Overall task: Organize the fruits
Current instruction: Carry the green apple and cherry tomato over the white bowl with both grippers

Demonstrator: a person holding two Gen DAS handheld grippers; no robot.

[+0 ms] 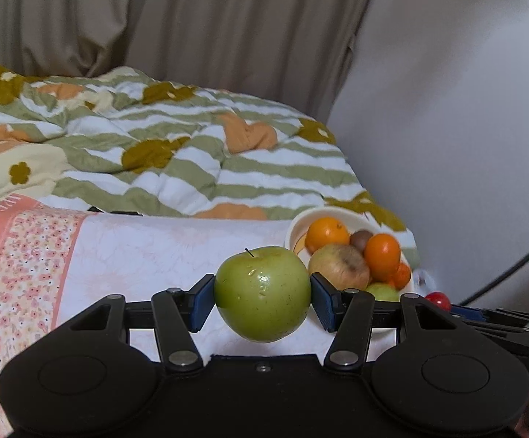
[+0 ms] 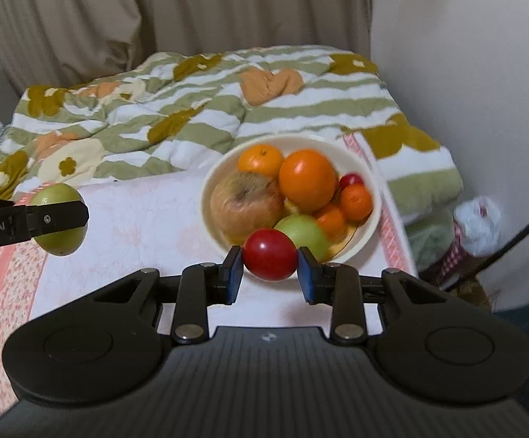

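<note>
Left wrist view: the left claw (image 1: 262,292) fills the lower middle of the frame, its blue pads (image 1: 201,303) pressed on both sides of a green apple (image 1: 262,294).
Green apple, place: held between the pads, clear of the cloth, left of the bowl (image 1: 302,222).
Green apple, pointing: stem end up and tipped slightly to the left; no clear long axis, it is nearly round.
Right wrist view: the right claw (image 2: 269,259) sits at lower middle, clamped on a red fruit (image 2: 269,254) just in front of the near rim of the bowl (image 2: 368,179).
Red fruit, axis: slightly wider than tall, lying across the frame from pad to pad.
Bowl contents: a large brownish fruit (image 2: 244,204), oranges (image 2: 306,180), another green apple (image 2: 304,231) and a small red fruit (image 2: 350,180), piled together.
Surface: a pale floral cloth (image 2: 136,226) with a pink flowered border at left.
Room: a bed with a striped green-and-white quilt (image 2: 209,109) behind, beige curtains (image 2: 191,7) at top, a white wall at right.
</note>
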